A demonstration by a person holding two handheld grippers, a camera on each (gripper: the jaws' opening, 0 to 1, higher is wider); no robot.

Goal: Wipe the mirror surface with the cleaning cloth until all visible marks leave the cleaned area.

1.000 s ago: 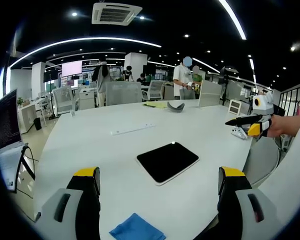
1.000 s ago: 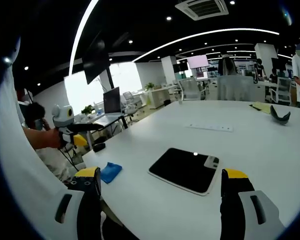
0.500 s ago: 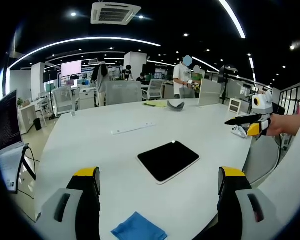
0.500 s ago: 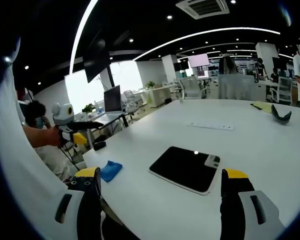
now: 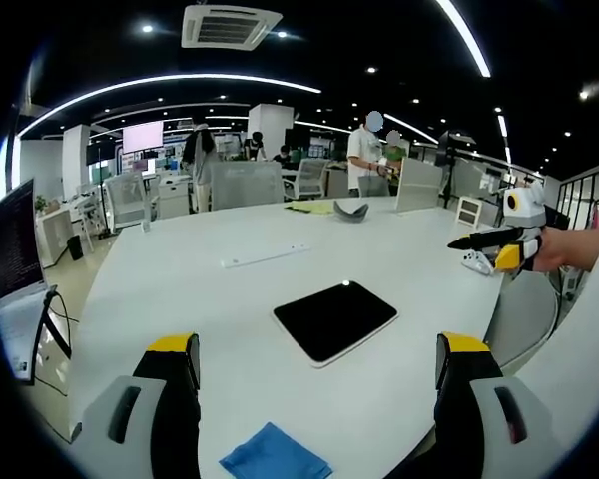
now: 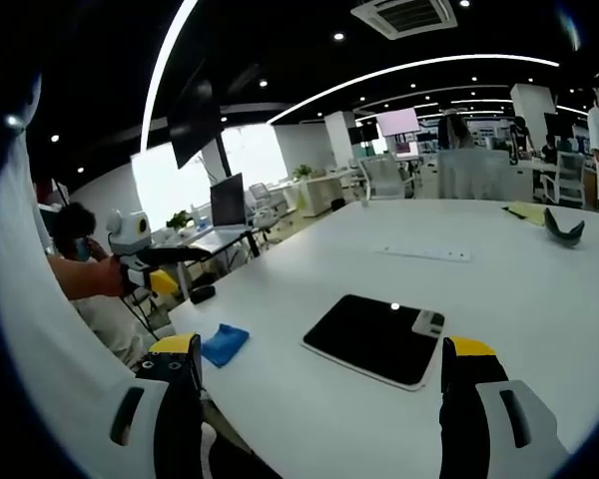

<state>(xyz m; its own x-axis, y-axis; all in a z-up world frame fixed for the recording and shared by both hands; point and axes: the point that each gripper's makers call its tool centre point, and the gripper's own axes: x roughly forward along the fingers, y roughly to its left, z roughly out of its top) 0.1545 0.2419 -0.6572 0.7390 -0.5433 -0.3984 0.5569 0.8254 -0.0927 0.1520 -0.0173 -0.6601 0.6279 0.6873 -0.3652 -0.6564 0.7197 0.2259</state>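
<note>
Barely anything has changed over the last second: blue cleaning cloth (image 5: 275, 461) lies at the counter (image 5: 180, 299) edge, just under the left gripper (image 5: 317, 394), jaws spread, holding nothing. Mirror (image 5: 334, 321) sits mid-counter, probably unwiped. Right gripper (image 6: 319, 394) is released too, well apart from it. Wiping hasn't started.

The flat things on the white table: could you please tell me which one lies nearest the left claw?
The blue cleaning cloth, at the table's near edge between the left claw's jaws; the dark mirror and white strip lie farther.
</note>
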